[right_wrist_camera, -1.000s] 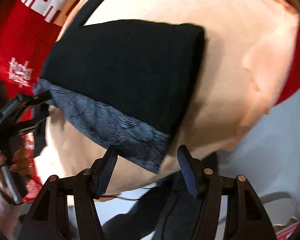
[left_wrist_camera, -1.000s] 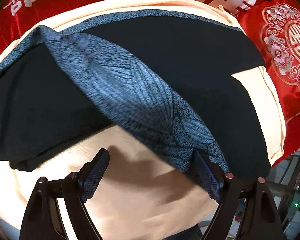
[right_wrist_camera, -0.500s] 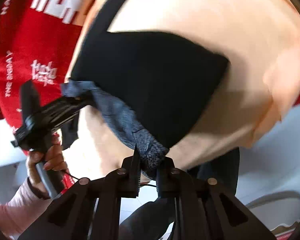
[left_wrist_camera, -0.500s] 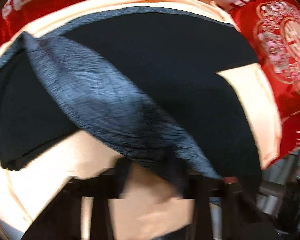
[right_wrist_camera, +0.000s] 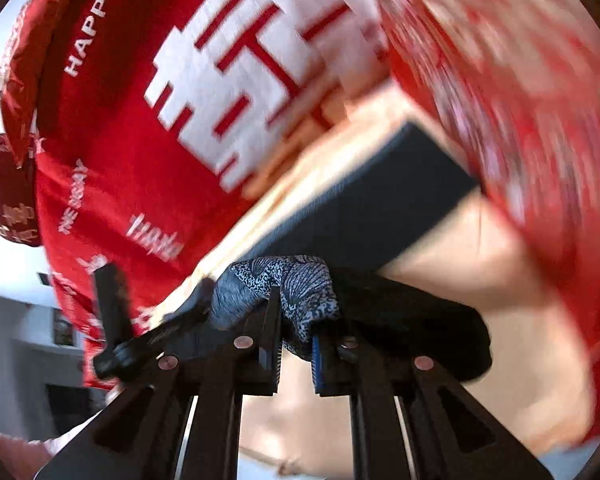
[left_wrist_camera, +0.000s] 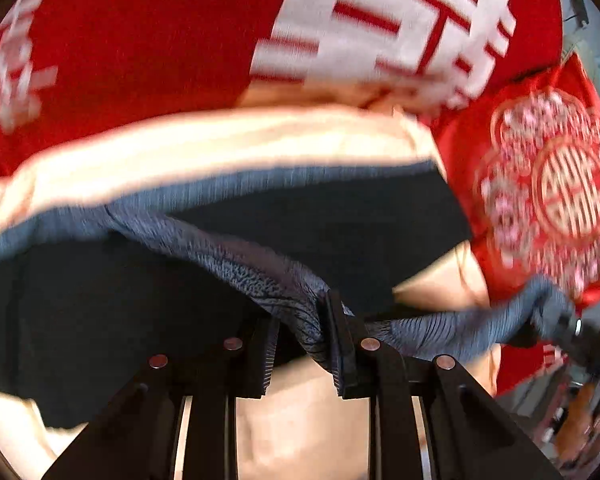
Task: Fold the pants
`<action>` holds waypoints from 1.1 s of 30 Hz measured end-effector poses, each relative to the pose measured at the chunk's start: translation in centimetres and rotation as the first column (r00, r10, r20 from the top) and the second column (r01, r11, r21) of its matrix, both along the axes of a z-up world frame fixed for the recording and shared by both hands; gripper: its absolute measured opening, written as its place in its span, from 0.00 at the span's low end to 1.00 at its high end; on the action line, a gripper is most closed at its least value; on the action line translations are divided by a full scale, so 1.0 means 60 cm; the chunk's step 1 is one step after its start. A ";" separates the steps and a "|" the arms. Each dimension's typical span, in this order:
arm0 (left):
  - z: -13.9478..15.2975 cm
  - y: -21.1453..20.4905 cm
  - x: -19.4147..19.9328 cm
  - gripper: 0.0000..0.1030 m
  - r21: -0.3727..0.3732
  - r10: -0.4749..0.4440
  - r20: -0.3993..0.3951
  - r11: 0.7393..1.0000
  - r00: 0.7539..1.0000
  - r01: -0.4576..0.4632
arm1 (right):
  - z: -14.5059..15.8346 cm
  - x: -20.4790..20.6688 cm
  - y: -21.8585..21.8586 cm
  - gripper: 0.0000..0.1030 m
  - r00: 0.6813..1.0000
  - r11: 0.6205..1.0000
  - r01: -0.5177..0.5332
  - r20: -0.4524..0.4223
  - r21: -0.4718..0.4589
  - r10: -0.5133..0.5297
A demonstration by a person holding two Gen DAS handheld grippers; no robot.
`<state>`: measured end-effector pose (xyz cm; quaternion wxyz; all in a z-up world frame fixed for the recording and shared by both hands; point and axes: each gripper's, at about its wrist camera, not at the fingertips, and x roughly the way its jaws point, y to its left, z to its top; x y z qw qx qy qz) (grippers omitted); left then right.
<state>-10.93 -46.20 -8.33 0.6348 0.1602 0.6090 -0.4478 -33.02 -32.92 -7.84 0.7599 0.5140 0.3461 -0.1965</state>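
The dark pants (left_wrist_camera: pixel 80 320) lie on a peach sheet (left_wrist_camera: pixel 220 140), with a blue-grey patterned edge (left_wrist_camera: pixel 240 256) lifted off them. My left gripper (left_wrist_camera: pixel 302 336) is shut on that edge, which bunches between its pads. The edge stretches right to my right gripper (left_wrist_camera: pixel 560 322), blurred at the frame's side. In the right wrist view my right gripper (right_wrist_camera: pixel 296 340) is shut on the patterned fabric (right_wrist_camera: pixel 300 284). The flat dark pants (right_wrist_camera: pixel 360 216) lie beyond it. My left gripper (right_wrist_camera: pixel 200 310) shows at the left, also holding the fabric.
A red bed cover with large white characters (left_wrist_camera: pixel 140 40) surrounds the peach sheet (right_wrist_camera: pixel 500 280). A red embroidered pillow (left_wrist_camera: pixel 552 196) lies at the right. Floor and pale room walls (right_wrist_camera: pixel 20 360) show past the bed's edge. Both views are motion-blurred.
Both grippers went from open around the patterned edge to shut on it. They then lifted it and carried it over the pants toward the far side of the bed.
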 end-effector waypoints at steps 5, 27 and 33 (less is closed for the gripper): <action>-0.003 -0.041 0.040 0.24 0.032 0.012 0.032 0.999 0.999 -0.013 | -0.030 0.104 -0.113 0.12 0.995 0.999 -0.030 -0.099 -0.024 0.027; -0.092 0.051 0.058 0.79 0.314 0.100 0.300 0.929 0.949 -0.197 | -0.099 0.057 -0.090 0.58 0.937 0.994 -0.008 -0.349 -0.109 -0.031; -0.123 0.065 0.056 0.79 0.337 0.113 0.303 0.916 0.946 -0.218 | -0.187 0.030 -0.089 0.42 0.906 0.987 0.154 -0.391 -0.048 -0.161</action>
